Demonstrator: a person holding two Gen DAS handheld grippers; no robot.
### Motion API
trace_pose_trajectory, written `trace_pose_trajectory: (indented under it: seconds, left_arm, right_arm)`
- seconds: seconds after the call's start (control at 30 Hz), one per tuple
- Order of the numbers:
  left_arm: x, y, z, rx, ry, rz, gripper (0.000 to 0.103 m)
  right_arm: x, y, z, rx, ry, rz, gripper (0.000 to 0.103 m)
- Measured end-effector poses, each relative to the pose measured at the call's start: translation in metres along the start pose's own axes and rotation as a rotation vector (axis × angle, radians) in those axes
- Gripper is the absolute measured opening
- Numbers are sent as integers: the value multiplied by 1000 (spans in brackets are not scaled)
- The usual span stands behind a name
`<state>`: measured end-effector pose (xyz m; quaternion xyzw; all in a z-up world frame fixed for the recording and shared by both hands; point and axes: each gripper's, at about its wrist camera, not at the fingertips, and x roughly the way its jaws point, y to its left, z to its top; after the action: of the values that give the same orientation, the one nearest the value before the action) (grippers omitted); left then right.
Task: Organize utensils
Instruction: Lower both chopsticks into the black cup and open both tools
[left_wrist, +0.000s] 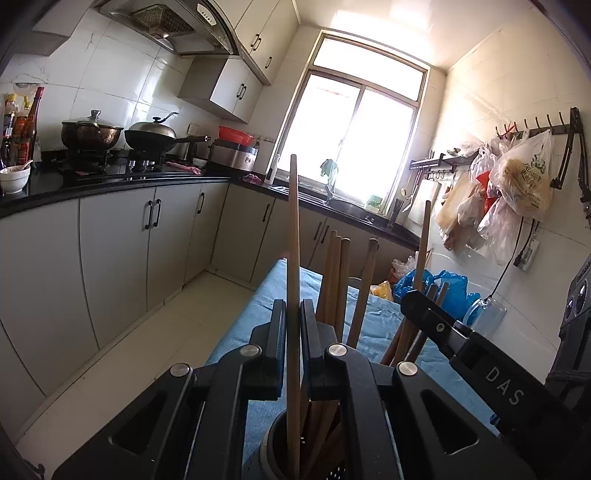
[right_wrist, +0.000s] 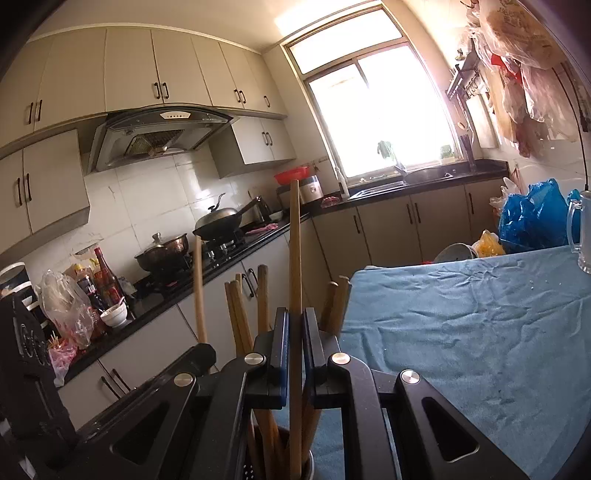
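Note:
My left gripper (left_wrist: 293, 306) is shut on a long wooden chopstick (left_wrist: 293, 229) that stands upright. Its lower end dips into a dark round utensil holder (left_wrist: 275, 443) directly below. Several more wooden chopsticks (left_wrist: 341, 280) lean in that holder. To the right, my right gripper (left_wrist: 412, 297) grips a second chopstick (left_wrist: 424, 236). In the right wrist view, the right gripper (right_wrist: 294, 314) is shut on its upright chopstick (right_wrist: 294, 240) over the same holder (right_wrist: 308, 463). The left gripper (right_wrist: 201, 352) is at lower left with its chopstick (right_wrist: 198, 288). The holder stands on a table under a blue cloth (right_wrist: 461, 332).
A glass mug (right_wrist: 581, 236) stands at the table's far right, with a blue plastic bag (right_wrist: 532, 218) and a metal bowl (right_wrist: 456, 253) beyond the far edge. A black appliance (left_wrist: 576, 314) sits at the right. The counter (left_wrist: 110, 184) with pots runs along the left.

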<state>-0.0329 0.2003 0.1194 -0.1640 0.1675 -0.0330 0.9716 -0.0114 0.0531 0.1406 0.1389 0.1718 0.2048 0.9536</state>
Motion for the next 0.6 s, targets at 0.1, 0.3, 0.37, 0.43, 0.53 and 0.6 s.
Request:
trace_pose_trajectory:
  seconds: [0.1,0.3,0.37,0.43,0.53,0.6]
  left_arm:
    - [-2,1,-1,-2,2,4,7]
    - [-6,0,-4,-1,11,11,7]
    - [-7,0,-5,-1,14,12,7]
    - [-8,0,-5,-2,14,13,7]
    - [-10,0,-5,-3,3,20,7]
    - [-13,0,-5,-2,2,24,7]
  right_arm:
    - [-1,-1,-1,-4,5,-9,8]
    - [-3,0,-5,-12,22,-21,9]
    - [-3,1,-7,-13,27,-23,9]
    - [-4,1,-8,-12,32,-26,9]
    - [-5,-1,-8,-2,31,-30,9]
    - [-6,-1,-8,3,36,-30,10]
